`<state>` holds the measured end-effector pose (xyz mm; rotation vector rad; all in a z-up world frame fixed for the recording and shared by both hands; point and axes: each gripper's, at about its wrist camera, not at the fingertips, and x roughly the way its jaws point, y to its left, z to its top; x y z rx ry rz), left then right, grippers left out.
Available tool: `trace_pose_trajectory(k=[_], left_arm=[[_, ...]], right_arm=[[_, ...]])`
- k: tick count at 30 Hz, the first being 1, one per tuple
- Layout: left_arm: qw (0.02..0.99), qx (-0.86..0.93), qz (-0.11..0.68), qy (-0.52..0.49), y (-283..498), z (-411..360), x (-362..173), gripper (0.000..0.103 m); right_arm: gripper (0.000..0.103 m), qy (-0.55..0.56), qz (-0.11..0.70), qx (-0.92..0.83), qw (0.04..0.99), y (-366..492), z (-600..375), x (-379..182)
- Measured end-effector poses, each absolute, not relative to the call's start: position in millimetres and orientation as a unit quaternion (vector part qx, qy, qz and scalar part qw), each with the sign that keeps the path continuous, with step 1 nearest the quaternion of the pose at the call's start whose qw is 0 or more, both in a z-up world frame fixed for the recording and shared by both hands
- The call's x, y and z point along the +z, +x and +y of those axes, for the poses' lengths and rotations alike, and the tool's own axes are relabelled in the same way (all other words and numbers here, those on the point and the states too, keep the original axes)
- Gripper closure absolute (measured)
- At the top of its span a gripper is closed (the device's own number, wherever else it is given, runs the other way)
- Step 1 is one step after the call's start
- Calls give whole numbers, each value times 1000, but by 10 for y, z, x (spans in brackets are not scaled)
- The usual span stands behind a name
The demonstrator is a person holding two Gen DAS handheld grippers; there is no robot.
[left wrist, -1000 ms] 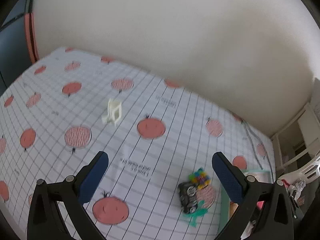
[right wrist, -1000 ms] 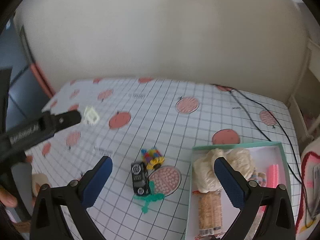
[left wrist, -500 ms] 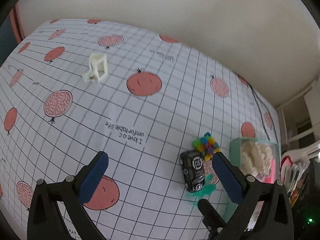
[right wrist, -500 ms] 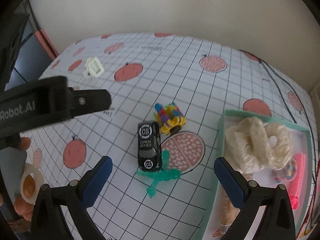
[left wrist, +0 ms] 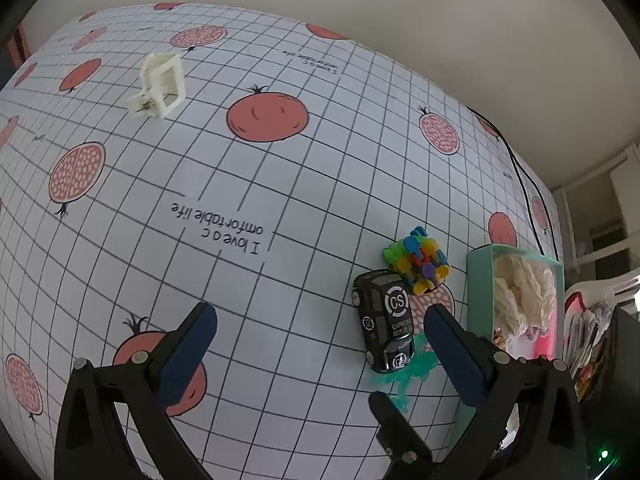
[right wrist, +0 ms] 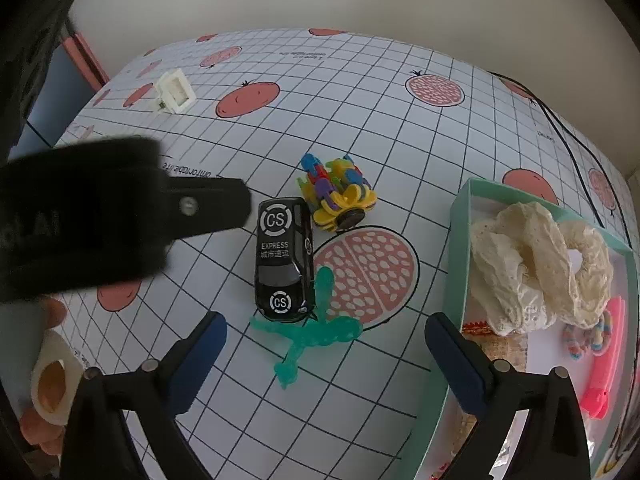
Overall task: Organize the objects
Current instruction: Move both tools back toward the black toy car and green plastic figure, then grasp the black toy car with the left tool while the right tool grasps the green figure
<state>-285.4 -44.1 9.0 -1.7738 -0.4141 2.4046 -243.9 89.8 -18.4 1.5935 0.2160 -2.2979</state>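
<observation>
A black toy car point(right wrist: 283, 258) lies on the gridded tablecloth, beside a multicoloured block toy point(right wrist: 338, 196) and over a teal rubbery figure point(right wrist: 312, 328). My right gripper point(right wrist: 326, 338) hovers open just in front of the teal figure, nothing between its fingers. The mint-green box point(right wrist: 456, 240) to the right holds cream lace scrunchies point(right wrist: 536, 264) and a pink item. In the left wrist view the car point(left wrist: 383, 322) and block toy point(left wrist: 418, 260) sit right of centre; my left gripper point(left wrist: 320, 334) is open and empty above the cloth. A white hair claw point(left wrist: 160, 84) lies far left.
The left gripper's dark body point(right wrist: 88, 212) crosses the left of the right wrist view, with a hand point(right wrist: 40, 384) below it. A black cable point(right wrist: 560, 124) runs along the table's far right. A wall rises behind; clutter point(left wrist: 588, 340) sits past the box.
Both grippers have come lower and closer to the toy cluster; the car, block toy and box now loom larger. Both stay open.
</observation>
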Motion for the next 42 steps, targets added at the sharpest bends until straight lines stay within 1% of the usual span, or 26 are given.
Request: trace_pose_trajectory(k=[5, 8, 11, 12, 13, 15, 17, 23, 28, 31, 33, 36, 40, 42], left_arm=[[75, 801, -120, -582, -2874, -361, 88, 1], [81, 800, -118, -583, -2885, -362, 76, 6], [85, 800, -110, -584, -2895, -321, 67, 9], [86, 799, -107, -585, -2897, -309, 58, 10], [87, 799, -106, -586, -2898, -298, 49, 11], [91, 798, -107, -586, -2900, -280, 32, 19], [92, 798, -102, -587, -2903, -259, 21, 22], [91, 806, -87, -579, -2903, -200, 12, 22], [82, 807, -82, -579, -2909, -171, -56, 23], [82, 808, -84, -577, -2909, -172, -47, 26], [83, 811, -81, -573, -2898, -162, -26, 32], [84, 811, -79, -573, -2914, -158, -6, 37], [81, 814, -65, -571, -2938, -152, 26, 39], [74, 816, -54, -570, -2953, -169, 47, 42]], right_arm=[[9, 557, 84, -809, 167, -2430, 876, -184], [17, 565, 72, -802, 177, -2430, 898, -205], [17, 574, 58, -797, 178, -2447, 929, -245], [20, 576, 57, -797, 176, -2452, 939, -253], [20, 576, 57, -796, 175, -2455, 945, -257], [20, 575, 61, -797, 175, -2454, 941, -254], [20, 574, 62, -798, 175, -2453, 940, -253], [22, 573, 54, -799, 174, -2479, 966, -239], [25, 572, 63, -799, 174, -2429, 973, -245], [27, 571, 63, -800, 173, -2423, 1005, -238], [29, 571, 62, -800, 172, -2409, 1019, -229], [31, 571, 63, -801, 172, -2384, 1042, -226], [33, 571, 67, -800, 173, -2388, 1044, -228], [36, 570, 70, -800, 171, -2380, 1052, -221]])
